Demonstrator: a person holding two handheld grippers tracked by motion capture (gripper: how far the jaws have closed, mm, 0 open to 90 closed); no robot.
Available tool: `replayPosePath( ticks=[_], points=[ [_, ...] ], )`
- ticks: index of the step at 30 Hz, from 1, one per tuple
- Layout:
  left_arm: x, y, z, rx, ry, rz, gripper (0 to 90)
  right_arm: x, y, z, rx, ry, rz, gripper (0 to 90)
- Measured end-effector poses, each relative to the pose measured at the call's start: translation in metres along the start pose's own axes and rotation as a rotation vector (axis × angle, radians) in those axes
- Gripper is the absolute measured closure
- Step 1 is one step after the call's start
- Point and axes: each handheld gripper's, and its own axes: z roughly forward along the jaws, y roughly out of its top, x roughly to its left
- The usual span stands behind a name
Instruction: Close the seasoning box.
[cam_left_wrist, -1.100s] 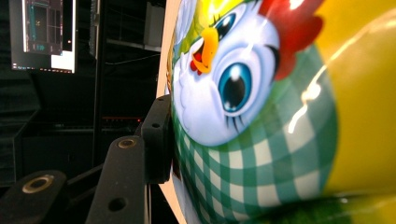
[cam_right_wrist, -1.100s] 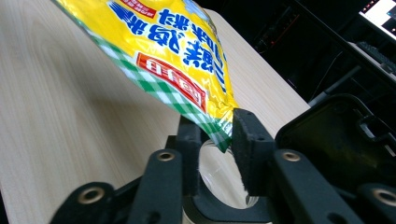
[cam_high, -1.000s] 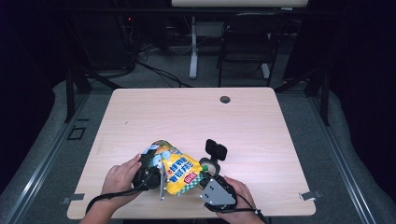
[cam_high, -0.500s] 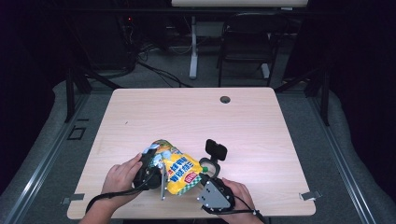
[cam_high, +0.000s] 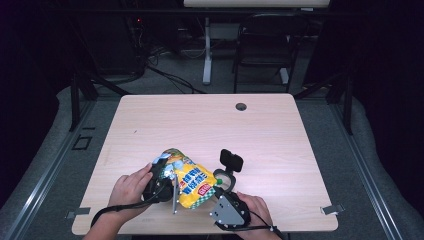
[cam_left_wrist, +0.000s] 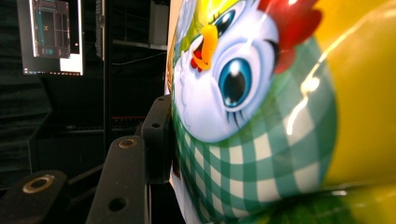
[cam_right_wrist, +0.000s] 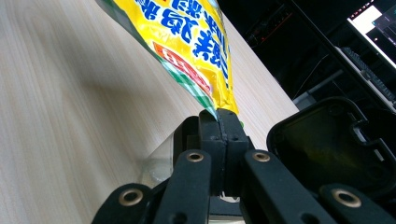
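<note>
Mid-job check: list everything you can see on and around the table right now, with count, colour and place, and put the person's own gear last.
Snack bag: one, yellow with a cartoon chicken and green check, near edge of the table, held between both grippers.
Black lidded container: one, lid open, just right of the bag.
Table: one, light wood, centre.
Grommet hole: one, dark, far edge of the table.
Chair: one, black, behind the table.
Left gripper: black, jaws against the bag's left side.
Right gripper: black, jaws shut on the bag's corner.
Hands: two, on the grippers.

Both hands work at the table's near edge: left gripper (cam_high: 167, 176) clamps the snack bag (cam_high: 192, 180), right gripper (cam_right_wrist: 218, 116) pinches its corner
</note>
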Motion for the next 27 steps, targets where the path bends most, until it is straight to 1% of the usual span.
replayPosePath(
  ticks=[3, 4, 5, 7, 11, 12, 14, 17, 18, 20, 21, 23, 24, 27],
  points=[
    [0.001, 0.000, 0.000, 0.000, 0.001, 0.007, 55.3, 0.000, 0.000, 0.000, -0.001, -0.002, 0.000, 90.0],
    [0.002, 0.000, 0.000, 0.003, 0.004, 0.018, 55.3, 0.001, 0.000, 0.000, -0.002, -0.007, -0.002, 90.0],
    [0.002, 0.000, 0.000, 0.003, 0.004, 0.018, 55.3, 0.001, 0.000, 0.000, -0.002, -0.007, -0.002, 90.0],
    [0.003, 0.001, -0.001, 0.007, 0.010, 0.032, 55.3, 0.001, -0.001, 0.001, -0.011, -0.005, 0.012, 90.0],
    [0.005, 0.002, -0.001, 0.011, 0.014, 0.053, 55.3, 0.001, -0.001, 0.001, -0.004, -0.002, 0.015, 90.0],
    [0.006, 0.003, -0.002, 0.013, 0.022, 0.060, 55.3, 0.001, -0.002, 0.002, -0.003, -0.003, 0.016, 90.0],
    [0.006, 0.003, -0.002, 0.021, 0.014, 0.065, 55.4, 0.001, -0.002, 0.002, -0.001, 0.002, 0.019, 90.0],
    [0.006, 0.003, -0.002, 0.017, 0.017, 0.066, 55.4, 0.001, -0.003, 0.003, -0.007, 0.003, 0.022, 90.0],
    [0.007, 0.004, -0.002, 0.014, 0.026, 0.076, 55.4, 0.001, -0.003, 0.003, -0.007, 0.004, 0.024, 90.0],
    [0.008, 0.004, -0.002, 0.017, 0.027, 0.080, 55.4, 0.001, -0.003, 0.004, -0.006, 0.004, 0.025, 90.0],
    [0.009, 0.005, -0.002, 0.026, 0.028, 0.093, 55.4, 0.001, -0.003, 0.004, -0.005, 0.004, 0.025, 90.0],
    [0.009, 0.005, -0.002, 0.027, 0.022, 0.093, 55.4, 0.001, -0.003, 0.004, -0.002, 0.004, 0.024, 90.0],
    [0.010, 0.006, -0.003, 0.029, 0.030, 0.101, 55.4, 0.000, -0.004, 0.004, -0.005, 0.004, 0.030, 90.0],
    [0.011, 0.006, -0.003, 0.031, 0.029, 0.106, 55.5, 0.000, -0.004, 0.004, -0.004, 0.004, 0.033, 90.0]
  ],
)
